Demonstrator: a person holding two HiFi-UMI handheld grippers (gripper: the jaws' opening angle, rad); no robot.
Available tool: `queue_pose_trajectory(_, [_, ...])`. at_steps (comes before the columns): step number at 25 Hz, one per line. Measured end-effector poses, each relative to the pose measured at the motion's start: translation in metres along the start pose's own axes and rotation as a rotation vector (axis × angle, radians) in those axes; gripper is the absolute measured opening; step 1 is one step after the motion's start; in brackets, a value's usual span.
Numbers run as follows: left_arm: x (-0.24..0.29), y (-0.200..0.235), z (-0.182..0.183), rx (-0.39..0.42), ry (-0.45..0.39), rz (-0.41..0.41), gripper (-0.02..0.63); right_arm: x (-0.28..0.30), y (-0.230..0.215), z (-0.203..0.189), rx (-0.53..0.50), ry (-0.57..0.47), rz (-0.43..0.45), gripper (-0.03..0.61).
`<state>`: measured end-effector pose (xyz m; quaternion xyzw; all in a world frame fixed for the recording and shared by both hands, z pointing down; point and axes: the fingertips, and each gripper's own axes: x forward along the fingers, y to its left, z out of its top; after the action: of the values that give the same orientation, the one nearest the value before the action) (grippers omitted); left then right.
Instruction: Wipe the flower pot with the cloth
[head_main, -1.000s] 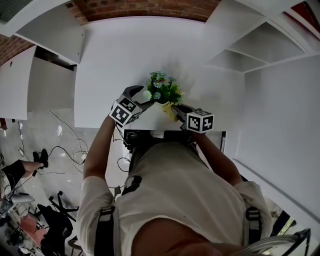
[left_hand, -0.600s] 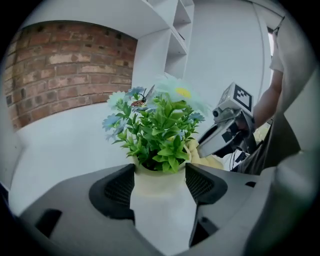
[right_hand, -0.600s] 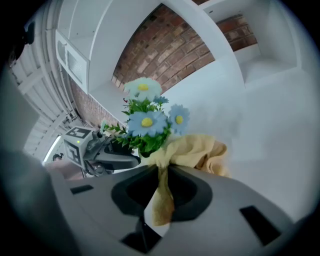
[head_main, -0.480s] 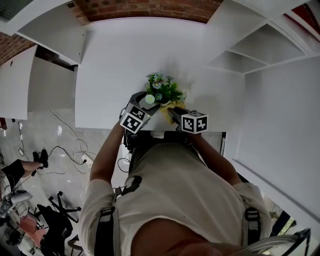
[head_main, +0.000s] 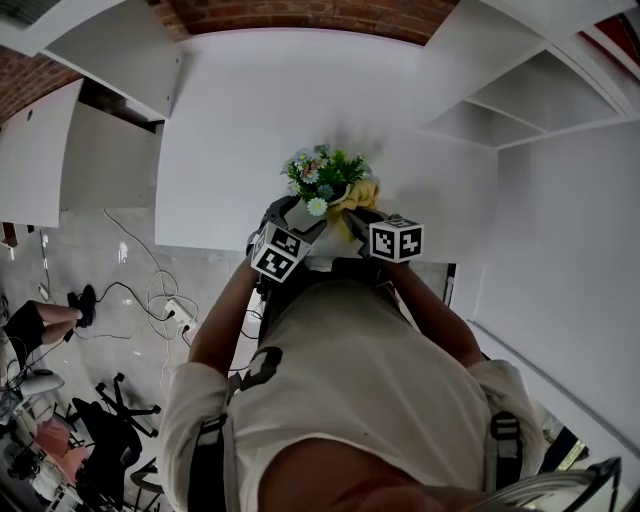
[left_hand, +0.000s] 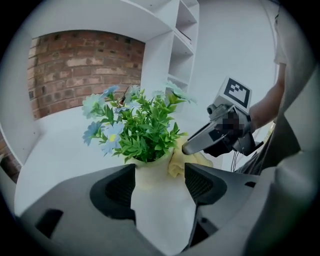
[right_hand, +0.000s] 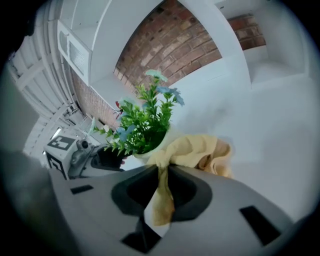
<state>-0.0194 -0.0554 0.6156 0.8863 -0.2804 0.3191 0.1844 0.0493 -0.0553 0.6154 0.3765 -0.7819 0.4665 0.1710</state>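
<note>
— White worktop (head_main: 250, 120) under white shelving, with a brick wall beyond. The head view shows a person in a pale shirt at its near edge. The left gripper (head_main: 288, 212) and right gripper (head_main: 350, 215) meet beneath a green plant (head_main: 322, 178) with pale flowers. Where is the flower pot?

— Mostly hidden there by the two tools. A yellow cloth (head_main: 362, 195) shows, bunched at the plant's right side.

— And the left gripper view?

— The cream flower pot (left_hand: 160, 205) fills the gap between the jaws, with both pads pressed on its sides. The cloth (left_hand: 176, 162) lies against the rim on the right, and the other gripper's tip is just beside it. Whether the pot rests on the worktop or hangs clear of it cannot be told.

— The right gripper view?

— The jaws are drawn in on a twisted tail of the cloth (right_hand: 161, 200). The rest is bunched ahead against the pot's rim, under the leaves.

— Which step, then?

— By appearances the wiping is under way: one tool steadies the pot and the other holds the cloth at the rim. The next move likely calls for dragging the cloth down and around the pot's wall, with a firm left grip and the foliage left alone.
</note>
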Motion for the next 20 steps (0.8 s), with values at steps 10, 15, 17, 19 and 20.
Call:
queue_pose_trajectory(10, [0.005, 0.008, 0.007, -0.019, -0.016, 0.010, 0.322, -0.010, 0.010, 0.036, 0.067, -0.120, 0.079, 0.069])
queue_pose_trajectory(15, [0.000, -0.003, 0.003, -0.029, -0.004, 0.008, 0.322, -0.001, 0.011, 0.010, 0.069, -0.073, 0.056, 0.069])
queue_pose_trajectory(17, [-0.001, -0.010, 0.001, -0.020, -0.001, -0.012, 0.322, 0.007, 0.010, -0.006, 0.056, -0.022, 0.044, 0.069])
queue_pose_trajectory(19, [-0.001, -0.013, 0.000, -0.017, -0.013, -0.027, 0.322, 0.015, 0.008, -0.015, 0.043, 0.009, 0.034, 0.069])
queue_pose_trajectory(20, [0.000, -0.013, 0.000, -0.018, -0.018, -0.031, 0.322, 0.018, 0.007, -0.016, 0.039, 0.017, 0.033, 0.069])
